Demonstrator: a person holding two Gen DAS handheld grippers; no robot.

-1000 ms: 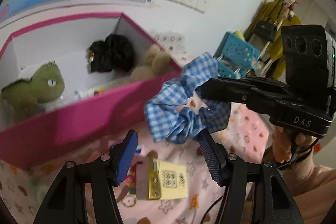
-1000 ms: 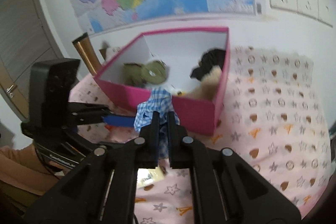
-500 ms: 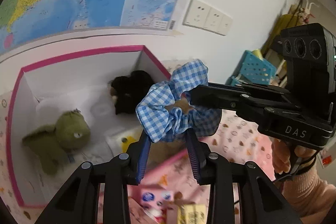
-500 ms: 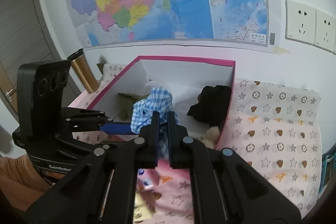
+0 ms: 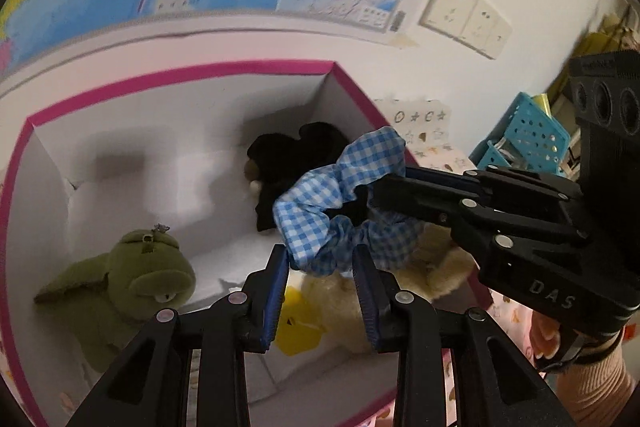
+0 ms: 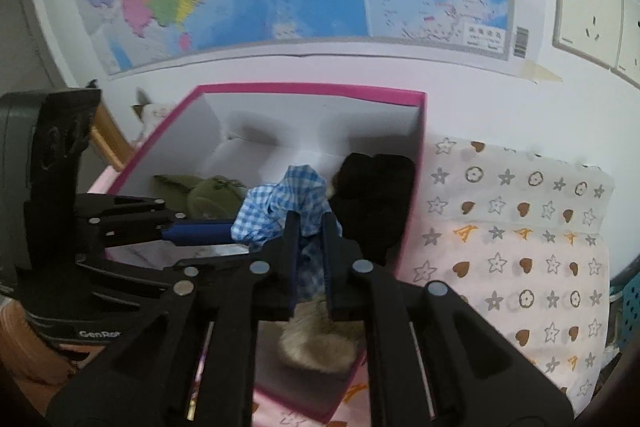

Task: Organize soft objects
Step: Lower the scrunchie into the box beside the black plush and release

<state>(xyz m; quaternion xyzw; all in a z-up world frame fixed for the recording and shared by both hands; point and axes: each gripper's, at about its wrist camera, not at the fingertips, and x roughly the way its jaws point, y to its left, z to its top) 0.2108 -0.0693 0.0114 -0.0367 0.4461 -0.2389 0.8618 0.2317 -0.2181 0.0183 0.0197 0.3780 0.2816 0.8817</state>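
- The right gripper [image 6: 310, 227] is pinching the blue gingham scrunchie [image 5: 340, 203], jaws just easing apart, over the pink box [image 5: 168, 77].
- The left gripper [image 5: 320, 259], slightly spread, is flanking its lower ruffle.
- Below are lying a green plush [image 5: 132, 279], black fuzzy toy [image 6: 376, 195] and cream plush [image 6: 320, 343].

Inside the pink-rimmed white cardboard box [image 5: 180, 75], the middle of the white floor toward the back wall lies bare. A green plush dinosaur [image 5: 132, 279] takes the left side, a black plush toy [image 5: 288, 163] fills the far right corner, and a cream fluffy plush [image 6: 316, 343] crowds the near right wall. A blue gingham fabric scrunchie [image 5: 340, 211] hangs over the box's right half, between both grippers.
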